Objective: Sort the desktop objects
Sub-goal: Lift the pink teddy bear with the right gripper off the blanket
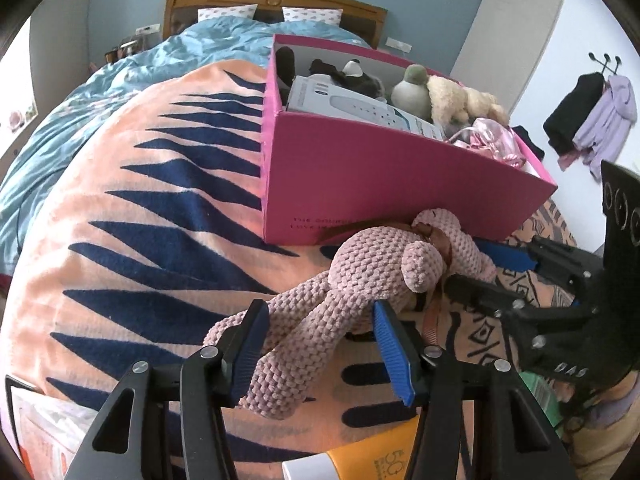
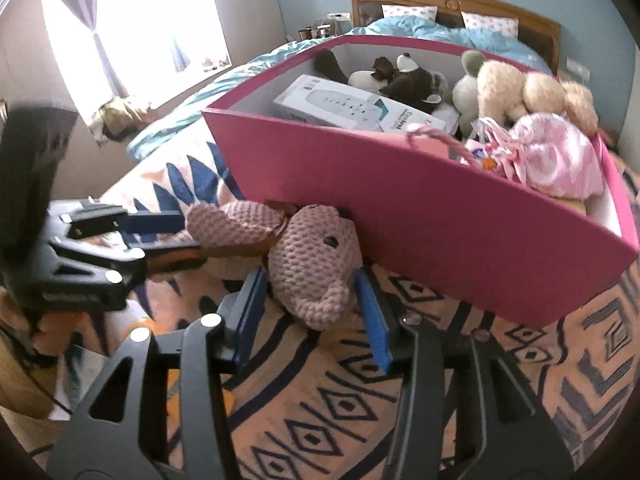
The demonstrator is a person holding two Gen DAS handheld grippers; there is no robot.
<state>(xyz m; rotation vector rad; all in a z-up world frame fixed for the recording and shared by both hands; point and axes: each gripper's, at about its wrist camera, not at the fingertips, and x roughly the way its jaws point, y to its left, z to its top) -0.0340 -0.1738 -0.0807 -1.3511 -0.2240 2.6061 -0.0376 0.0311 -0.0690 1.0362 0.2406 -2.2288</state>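
Observation:
A pink knitted plush toy (image 1: 320, 320) lies on the patterned blanket, its head (image 2: 312, 264) against the front wall of the pink box (image 1: 380, 184). My left gripper (image 1: 320, 310) is open around the toy's legs: the left pad touches a leg and a gap shows at the right pad. In the right wrist view my right gripper (image 2: 310, 280) straddles the toy's head, pads close beside it and the head unsquashed, so open. Each gripper also shows in the other's view: the right gripper (image 1: 466, 264) at the head, the left gripper (image 2: 188, 232) at the legs.
The pink box (image 2: 400, 208) holds a white carton (image 2: 352, 108), several plush toys (image 2: 520, 92) and a pink bag (image 2: 556, 160). An orange tube (image 1: 360, 456) and a plastic packet (image 1: 40, 432) lie near me. The blue duvet (image 1: 120, 80) lies beyond; clothes (image 1: 592, 120) hang on the wall.

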